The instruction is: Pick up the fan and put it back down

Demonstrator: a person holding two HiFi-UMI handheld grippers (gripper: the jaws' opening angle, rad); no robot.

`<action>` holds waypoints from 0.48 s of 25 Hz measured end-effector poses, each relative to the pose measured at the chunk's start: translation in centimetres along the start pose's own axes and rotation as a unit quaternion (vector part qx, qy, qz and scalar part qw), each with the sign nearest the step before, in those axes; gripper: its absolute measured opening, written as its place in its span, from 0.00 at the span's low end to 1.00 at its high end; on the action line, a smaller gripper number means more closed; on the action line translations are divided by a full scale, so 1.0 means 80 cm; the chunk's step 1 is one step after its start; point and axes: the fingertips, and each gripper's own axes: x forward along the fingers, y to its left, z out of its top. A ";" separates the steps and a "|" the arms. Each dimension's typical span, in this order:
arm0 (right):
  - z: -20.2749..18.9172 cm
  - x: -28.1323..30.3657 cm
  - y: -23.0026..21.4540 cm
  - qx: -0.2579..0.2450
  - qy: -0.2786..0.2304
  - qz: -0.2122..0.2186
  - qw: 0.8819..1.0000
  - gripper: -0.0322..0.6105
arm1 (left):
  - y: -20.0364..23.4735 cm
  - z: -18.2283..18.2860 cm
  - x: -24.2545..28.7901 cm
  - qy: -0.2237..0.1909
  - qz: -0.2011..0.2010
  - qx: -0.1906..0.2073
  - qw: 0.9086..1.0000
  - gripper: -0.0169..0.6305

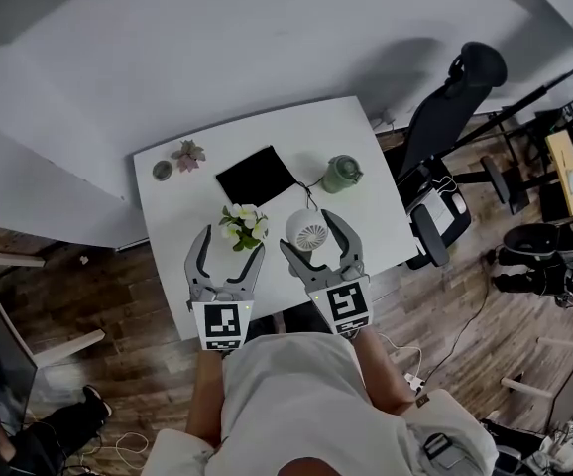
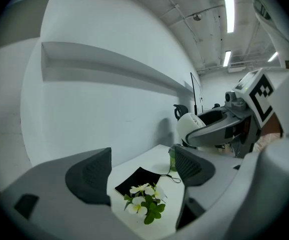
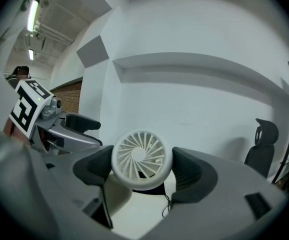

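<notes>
Clamped on the small white round fan [image 3: 142, 159] with both dark pads of the right gripper [image 1: 309, 234], one pad on each side of the round grille; grille with its spiral ribs turned toward that gripper's camera; held in the air over the near right part of the white table [image 1: 168, 216], apart from the surface.

Just left of it, the left gripper [image 2: 142, 171], jaws spread wide and with nothing between the pads; hanging over the near left part of the table, level with the right gripper; only the sprig of white flowers with green leaves [image 1: 245, 226] seen on the table below and beyond the gap.

On the table, farther off: a black cloth pouch [image 1: 257, 175] near the middle, lying flat; a thin black cord [image 1: 306, 194] running from its right side toward the near edge; a small green pot with a lid [image 1: 341, 174] to the right of the pouch; at the far left corner a small pinkish flower [image 1: 187, 154] and, just beside it, a small round dish [image 1: 163, 170].

Around the table: a plain white wall [image 1: 267, 38] on the far side with a long ledge across it; a wooden floor [image 1: 68, 296]; a black office chair [image 1: 455, 117] to the right; strip lights [image 2: 228, 4] on the ceiling.
</notes>
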 end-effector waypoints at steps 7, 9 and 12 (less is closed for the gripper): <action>0.053 -0.020 -0.014 -0.006 -0.049 -0.016 0.999 0.63 | 0.009 0.056 -0.009 -0.047 0.006 0.010 0.999 0.63; 0.069 -0.025 -0.016 -0.009 -0.065 -0.020 0.998 0.63 | 0.011 0.071 -0.012 -0.061 0.007 0.012 0.998 0.63; 0.093 -0.033 -0.020 -0.010 -0.092 -0.026 0.995 0.63 | 0.013 0.096 -0.016 -0.089 0.013 -0.006 0.996 0.62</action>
